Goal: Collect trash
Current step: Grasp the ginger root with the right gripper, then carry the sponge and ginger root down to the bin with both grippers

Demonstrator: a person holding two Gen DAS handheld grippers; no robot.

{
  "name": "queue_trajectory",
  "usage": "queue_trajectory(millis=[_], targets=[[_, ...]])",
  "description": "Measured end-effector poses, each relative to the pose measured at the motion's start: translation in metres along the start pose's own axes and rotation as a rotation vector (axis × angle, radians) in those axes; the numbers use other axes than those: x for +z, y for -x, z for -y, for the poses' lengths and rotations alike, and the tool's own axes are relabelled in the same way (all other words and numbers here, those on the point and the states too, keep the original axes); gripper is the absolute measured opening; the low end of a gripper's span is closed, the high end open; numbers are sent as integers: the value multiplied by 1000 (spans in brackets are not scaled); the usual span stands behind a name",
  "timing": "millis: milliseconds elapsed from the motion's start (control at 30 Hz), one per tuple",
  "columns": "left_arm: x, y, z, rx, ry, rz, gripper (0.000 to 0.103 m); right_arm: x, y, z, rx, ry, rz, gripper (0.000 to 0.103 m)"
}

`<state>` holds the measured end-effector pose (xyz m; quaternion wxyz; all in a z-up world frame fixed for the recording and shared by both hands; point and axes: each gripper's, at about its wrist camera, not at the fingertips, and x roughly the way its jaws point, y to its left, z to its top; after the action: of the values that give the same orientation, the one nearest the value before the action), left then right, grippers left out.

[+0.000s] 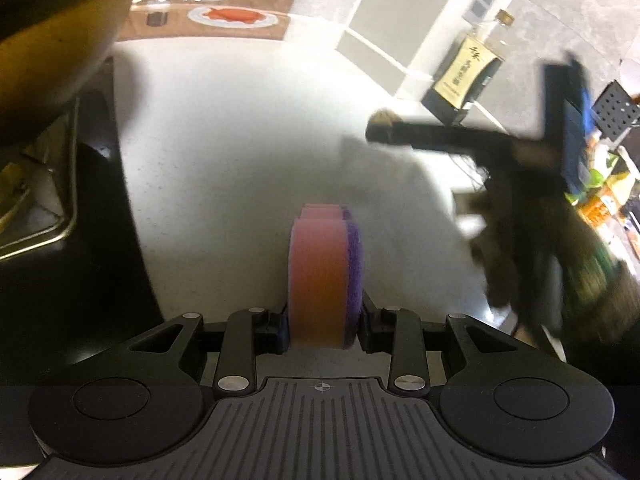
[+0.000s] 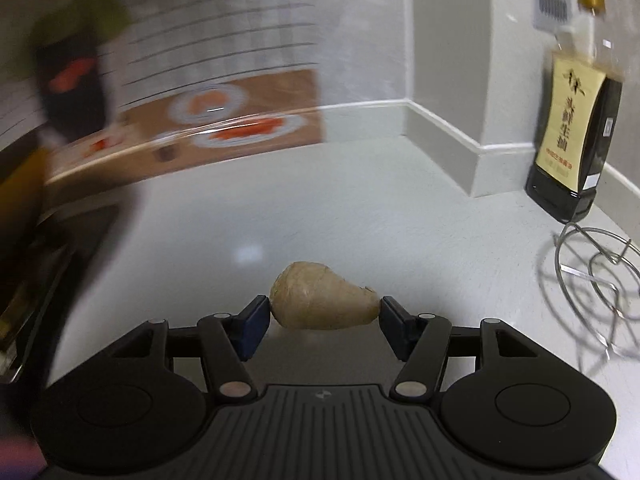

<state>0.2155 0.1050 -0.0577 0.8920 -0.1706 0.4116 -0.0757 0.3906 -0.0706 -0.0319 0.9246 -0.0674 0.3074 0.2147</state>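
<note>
Sink point(image 1: 60, 216): one, far left of the left wrist view, metal rim against a dark surround; what lies inside is too dim to name.
Left gripper point(image 1: 325, 332): lower centre of that view, jaws drawn in narrow and clamped on one sponge.
Sponge point(image 1: 320, 276): one, standing on edge between the pads, pink-orange face to the left, purple scrub layer to the right.
Counter point(image 1: 240, 140): one white speckled top filling the middle of both views.
Food mat point(image 1: 212, 4): one, top centre, printed with two plates of food.
Sauce bottle point(image 1: 466, 68): one, upper right, dark with a cream label and gold cap.
Right gripper point(image 2: 325, 320): lower centre of the right wrist view, gripping one ginger root across its length; in the left view it shows as a dark blur at right.
Ginger root point(image 2: 322, 300): one pale tan lump, fat end touching the left pad, tapered end meeting the right pad; probably lifted just off the counter, though the angle leaves that unsure.
Wire rack point(image 2: 592, 276): one, lower right, on the counter just below the bottle.
</note>
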Motion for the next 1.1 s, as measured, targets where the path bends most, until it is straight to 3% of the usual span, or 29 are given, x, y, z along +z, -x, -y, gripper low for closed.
queue_trajectory(millis=[200,367,500,667,733,900,1033,1100], targets=[[-5,1,-2,-36,-3,-4,35,-57,63,-19,-12,78,-9,61],[-6,5,-6,-80,-27,-29,35,-90,93,-16,-25,-50,-59,61],[-4,5,-2,-142,-90,-44,35,-103,124,-10,-81,-183,-28,61],[-8,0,17,-263,-211,-62,35,-117,177,-12,-249,-297,64,61],[-12,-3,30,-355,-236,-85,35,-127,197,-11,-343,-334,85,61],[-36,-20,78,-525,-287,-199,35,-176,252,3,-594,-454,41,61],[-68,-40,120,-569,-386,-331,35,-223,284,23,-711,-539,-4,61],[-88,-61,138,-539,-411,-418,35,-247,295,38,-734,-604,-11,61]])
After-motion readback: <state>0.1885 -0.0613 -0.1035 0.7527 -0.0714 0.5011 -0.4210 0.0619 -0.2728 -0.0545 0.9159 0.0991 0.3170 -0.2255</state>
